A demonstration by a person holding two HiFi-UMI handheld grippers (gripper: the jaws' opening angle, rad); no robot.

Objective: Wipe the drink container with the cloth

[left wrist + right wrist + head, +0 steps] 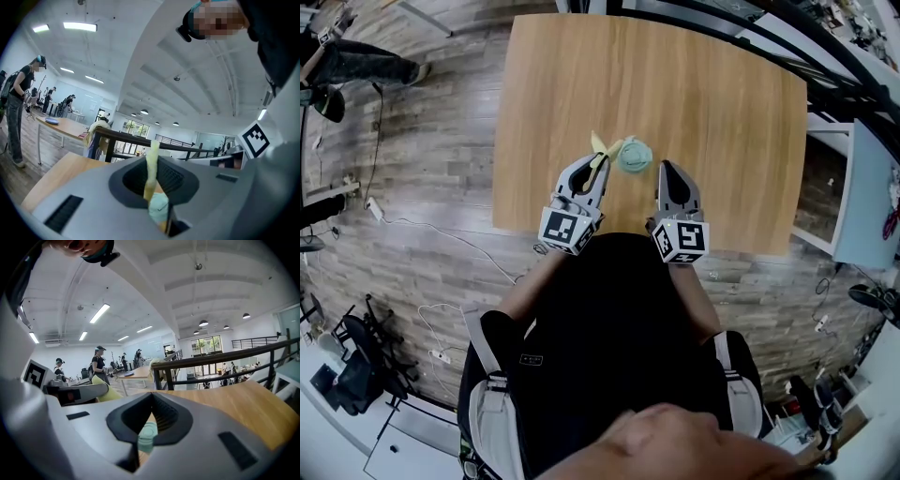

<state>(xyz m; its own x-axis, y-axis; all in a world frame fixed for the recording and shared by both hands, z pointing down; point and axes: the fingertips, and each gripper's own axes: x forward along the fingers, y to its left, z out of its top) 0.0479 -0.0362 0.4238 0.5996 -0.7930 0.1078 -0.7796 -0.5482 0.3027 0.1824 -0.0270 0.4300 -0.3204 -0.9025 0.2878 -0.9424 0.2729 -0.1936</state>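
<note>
A wooden table fills the upper middle of the head view, standing on a grey plank floor with white cables trailing across it on the left. The person stands at the table's near edge in a dark top, both arms reaching forward over the wood.

The left gripper lies over the near part of the table, angled toward the middle. Its jaws are clenched on the cloth – a pale yellow strip that stands up between the jaw tips in the left gripper view and sticks out past them in the head view.

The right gripper sits just to the right of it, also low over the table. Its jaws are pressed together at the tips and clamp nothing.

The drink container, a small round teal thing, rests on the table between the two grippers, just ahead of their tips. It lies just beside the cloth, nearer the left gripper than the right; whether cloth and container touch cannot be told. Each gripper view shows the container low in the gap behind its own jaw tips – beyond the jaws, not held by them.
</note>
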